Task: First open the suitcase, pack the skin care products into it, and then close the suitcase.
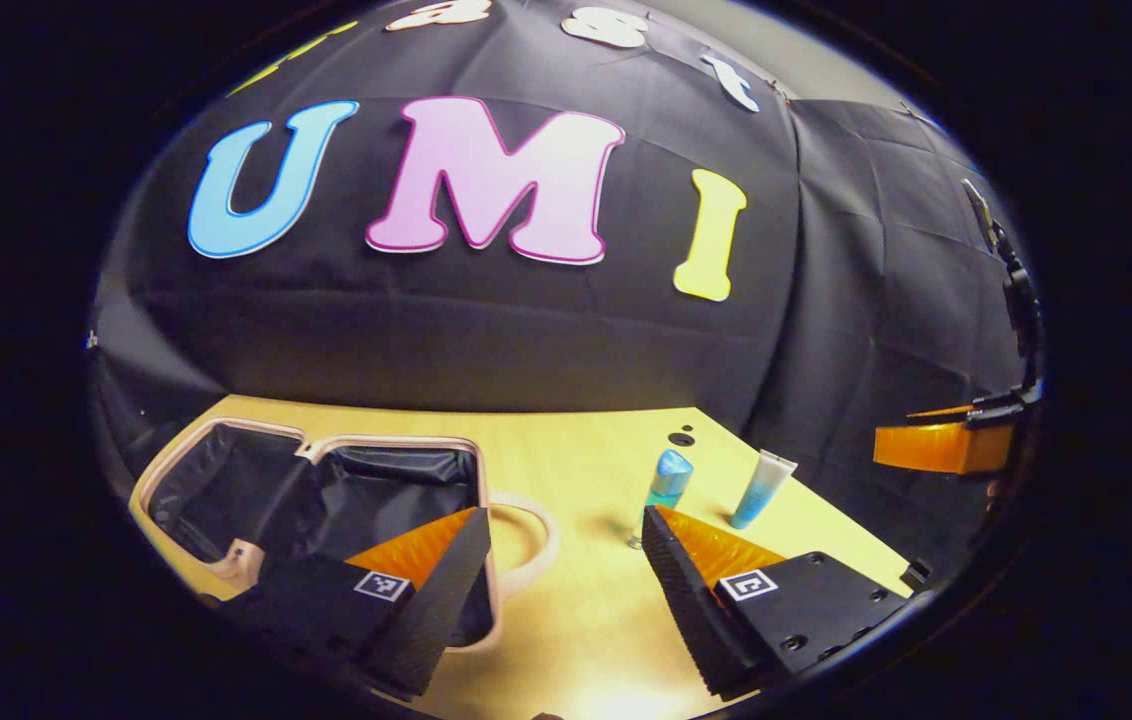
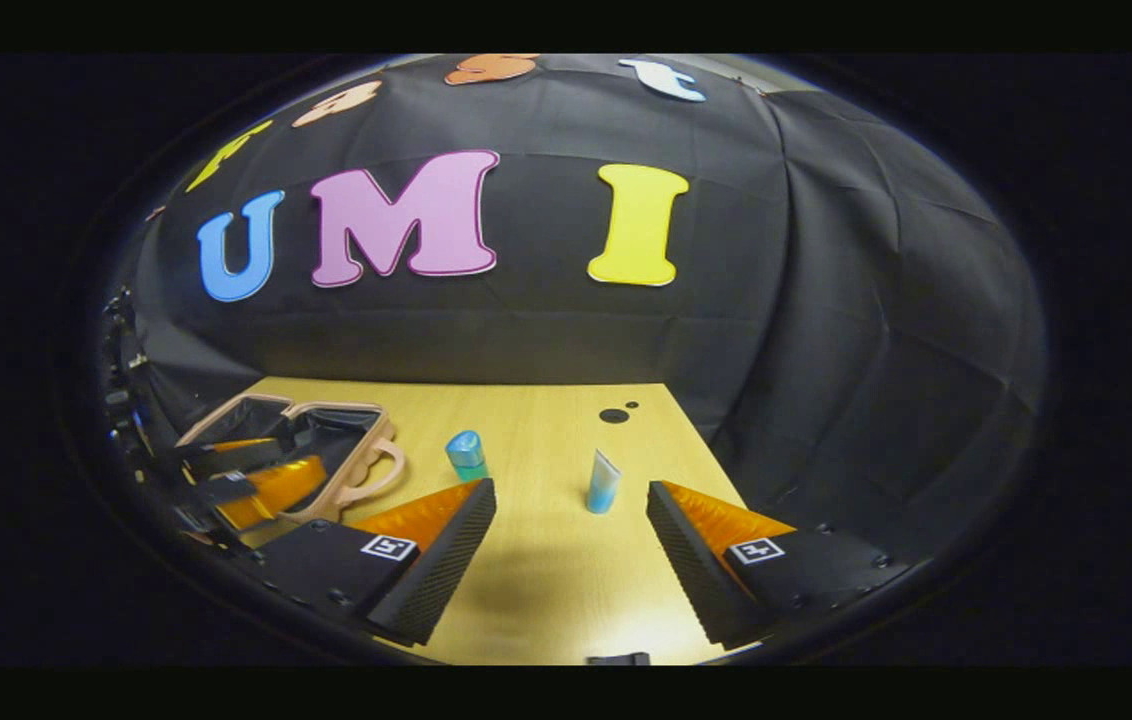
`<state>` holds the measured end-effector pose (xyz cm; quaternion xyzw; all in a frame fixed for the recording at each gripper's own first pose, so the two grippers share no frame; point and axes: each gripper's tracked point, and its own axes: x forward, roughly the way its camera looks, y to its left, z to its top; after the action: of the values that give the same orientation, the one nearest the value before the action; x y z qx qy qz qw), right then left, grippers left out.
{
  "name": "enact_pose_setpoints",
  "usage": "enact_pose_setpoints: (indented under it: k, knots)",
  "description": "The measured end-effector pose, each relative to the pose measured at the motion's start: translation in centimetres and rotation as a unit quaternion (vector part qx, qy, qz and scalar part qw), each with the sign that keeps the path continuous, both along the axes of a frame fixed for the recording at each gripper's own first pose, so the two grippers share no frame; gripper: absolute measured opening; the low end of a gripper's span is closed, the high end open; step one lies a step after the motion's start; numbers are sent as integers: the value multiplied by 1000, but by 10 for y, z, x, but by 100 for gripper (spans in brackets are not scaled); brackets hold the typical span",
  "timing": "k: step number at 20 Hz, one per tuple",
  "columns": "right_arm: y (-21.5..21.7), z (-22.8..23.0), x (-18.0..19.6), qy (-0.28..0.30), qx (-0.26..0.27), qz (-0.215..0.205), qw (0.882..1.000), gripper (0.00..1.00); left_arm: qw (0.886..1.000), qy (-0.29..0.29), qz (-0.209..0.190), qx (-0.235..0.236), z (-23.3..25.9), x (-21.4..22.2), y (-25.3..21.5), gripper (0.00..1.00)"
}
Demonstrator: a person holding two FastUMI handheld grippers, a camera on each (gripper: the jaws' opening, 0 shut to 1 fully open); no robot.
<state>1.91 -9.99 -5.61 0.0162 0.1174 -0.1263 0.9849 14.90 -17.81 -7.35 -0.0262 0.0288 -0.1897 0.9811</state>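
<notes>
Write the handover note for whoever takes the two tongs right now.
Left tongs: open, empty, low over the table by the suitcase's handle.
Right tongs: open, empty, facing the tube.
Suitcase: lying open at the table's left, dark lining showing, nothing seen inside.
Bottle and tube stand upright on the table, apart.
Done: suitcase opened.
Left: pack both products, then close the suitcase.
</notes>
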Motion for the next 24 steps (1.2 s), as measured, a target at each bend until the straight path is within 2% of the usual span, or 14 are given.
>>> enact_pose_setpoints:
  k: [3,7,8,9,10,14,17,20,22,23,24]
  knots:
    - [-10,-17,5,12,0,0,1000,97,1000,12,-20,17,-19,24,-48,96]
    - [-26,-52,20,22,35,-16,999,97,998,29,-37,33,-47,69,-88,98]
    - [-31,-61,26,25,39,-18,999,97,998,26,-39,40,-50,77,-94,98]
    - [-34,-69,34,26,43,-15,999,93,998,26,-42,48,-54,81,-102,98]
    - [-37,-77,43,29,44,-12,999,97,997,26,-45,56,-57,88,-110,98]
    - [-47,-102,73,32,48,-6,998,97,995,3,-58,77,-59,115,-131,97]
    - [-53,-118,94,31,62,-2,998,98,992,-12,-65,109,-61,132,-145,87]
    - [-57,-129,115,25,70,0,997,98,992,-10,-58,111,-58,143,-146,80]
    - [-59,-136,126,22,77,0,997,98,993,0,-51,102,-59,151,-142,69]
    - [-58,-139,133,20,78,1,997,98,994,5,-55,92,-60,149,-143,51]
    - [-58,-142,138,20,77,1,997,98,995,10,-53,89,-60,147,-139,50]
